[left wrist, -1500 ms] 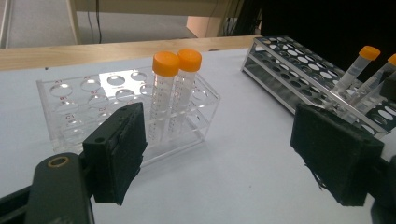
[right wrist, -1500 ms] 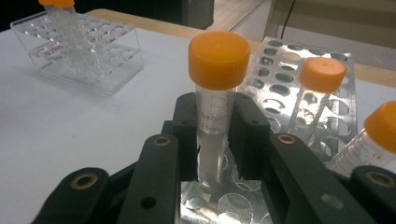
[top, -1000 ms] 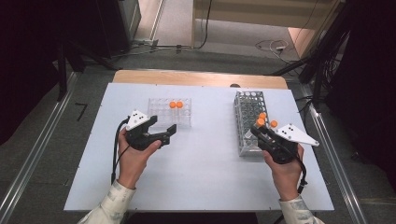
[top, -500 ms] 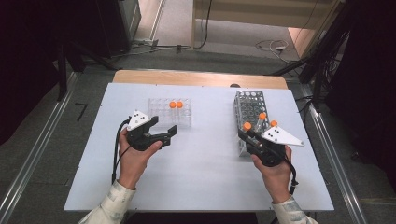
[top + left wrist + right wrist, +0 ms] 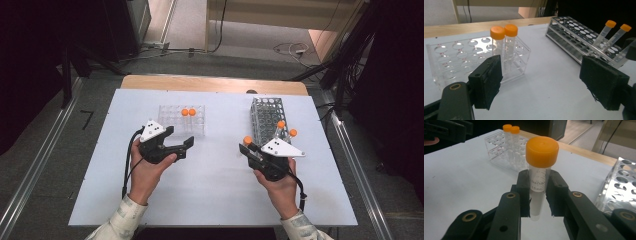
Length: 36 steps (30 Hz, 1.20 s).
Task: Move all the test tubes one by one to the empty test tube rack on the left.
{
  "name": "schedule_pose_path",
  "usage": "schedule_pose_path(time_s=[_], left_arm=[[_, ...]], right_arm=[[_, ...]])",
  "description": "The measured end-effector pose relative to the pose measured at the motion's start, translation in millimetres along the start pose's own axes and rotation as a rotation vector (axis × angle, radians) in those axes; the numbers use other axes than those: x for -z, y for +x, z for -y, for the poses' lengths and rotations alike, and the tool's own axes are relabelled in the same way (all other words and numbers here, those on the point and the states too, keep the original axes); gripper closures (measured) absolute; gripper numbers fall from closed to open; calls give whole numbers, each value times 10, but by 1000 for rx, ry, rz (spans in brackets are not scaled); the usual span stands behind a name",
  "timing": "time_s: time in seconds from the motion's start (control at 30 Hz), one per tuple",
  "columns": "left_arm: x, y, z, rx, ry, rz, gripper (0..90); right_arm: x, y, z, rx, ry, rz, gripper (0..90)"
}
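The right tool [image 5: 537, 195] clamps an orange-capped tube [image 5: 539, 172] upright above the white surface [image 5: 215, 185], between the metal rack [image 5: 267, 120] and the clear rack [image 5: 182, 120], apparently its destination, while the left tool [image 5: 182, 145] waits nearby, jaws wide and empty.

Black hand-held gripper [image 5: 176, 148] – grey triangular plate (screwed), trailing cable, pale cuffs

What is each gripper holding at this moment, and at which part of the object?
The right gripper holds an orange-capped tube upright, its pads pressing the clear body just below the cap. The left gripper holds nothing; its jaws stand open.
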<state>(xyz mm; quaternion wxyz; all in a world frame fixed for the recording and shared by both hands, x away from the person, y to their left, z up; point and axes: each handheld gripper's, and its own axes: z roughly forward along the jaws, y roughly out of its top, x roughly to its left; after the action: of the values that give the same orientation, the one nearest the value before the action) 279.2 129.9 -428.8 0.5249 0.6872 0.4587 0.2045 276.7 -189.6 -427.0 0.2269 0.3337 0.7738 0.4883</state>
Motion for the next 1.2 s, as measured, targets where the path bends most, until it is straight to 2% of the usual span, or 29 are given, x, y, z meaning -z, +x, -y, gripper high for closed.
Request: schedule_pose_path(time_s=[0.47,0.7,0.9,1.03,1.13,1.2], left_arm=[[-7,-144,-3,-27,7,44,188],[-16,-285,-7,-45,5,96,213],[-31,-429,2,-69,18,149,288],[-39,-474,9,-82,18,166,328],[-42,-484,15,-93,24,172,392],[-41,-492,19,-101,23,175,465]], right_arm=[[-266,233,11,34,44,-56,717],[-425,381,-7,48,62,-90,717],[-509,513,-37,65,64,-123,717],[-547,584,-47,78,68,-145,717],[-563,622,-55,80,69,-153,717],[-571,641,-62,84,66,-161,717]])
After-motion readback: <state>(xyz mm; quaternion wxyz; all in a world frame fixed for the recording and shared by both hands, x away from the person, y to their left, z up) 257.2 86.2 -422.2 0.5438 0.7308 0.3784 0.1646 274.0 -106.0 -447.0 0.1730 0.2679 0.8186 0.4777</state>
